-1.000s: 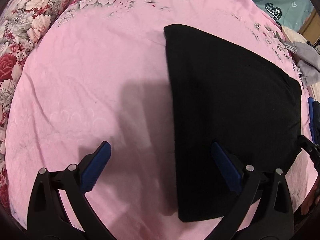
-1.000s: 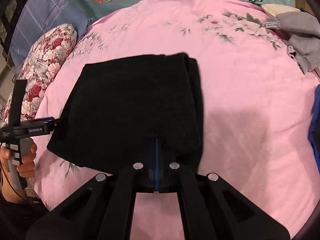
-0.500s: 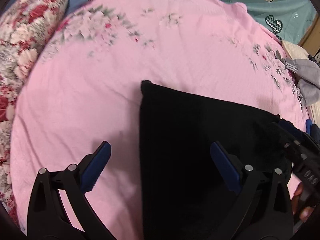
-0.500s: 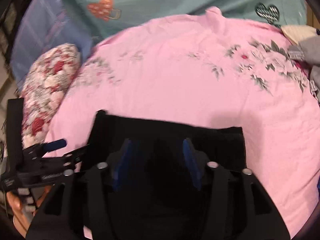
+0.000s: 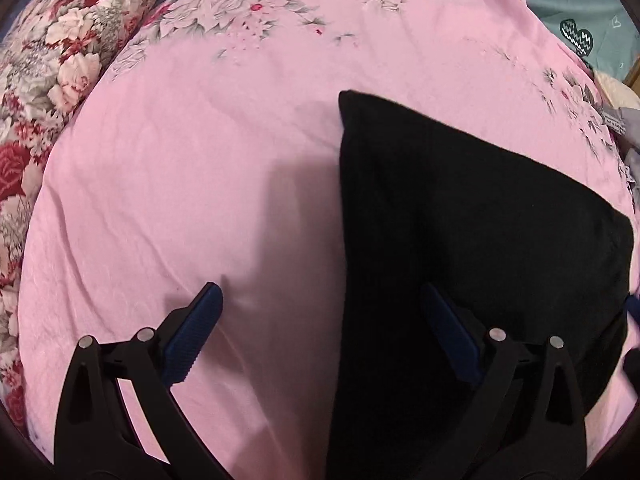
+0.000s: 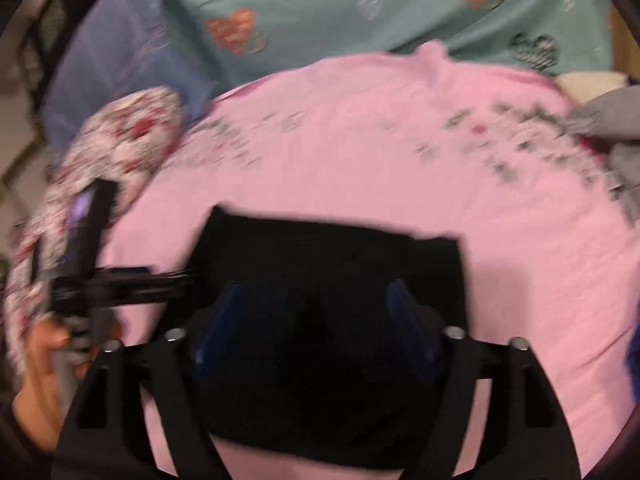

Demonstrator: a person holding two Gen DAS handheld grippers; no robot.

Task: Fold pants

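Observation:
The black pants (image 5: 472,248) lie folded into a flat block on the pink bedspread (image 5: 208,184). My left gripper (image 5: 320,304) is open, its right finger over the pants' left part and its left finger over bare spread. In the blurred right wrist view the pants (image 6: 332,252) lie under my right gripper (image 6: 316,304), which is open with both blue pads over the cloth. The left gripper (image 6: 120,276) and the hand holding it show at the left there.
A red floral pillow (image 5: 48,80) lies along the left. A teal sheet with hearts (image 6: 360,12) covers the far side. Grey clothes (image 6: 608,140) lie at the right edge of the pink spread.
My right gripper was shut a second ago; it has opened wide and pulled back over the pants. My left gripper stayed open and shifted over the pants' left edge.

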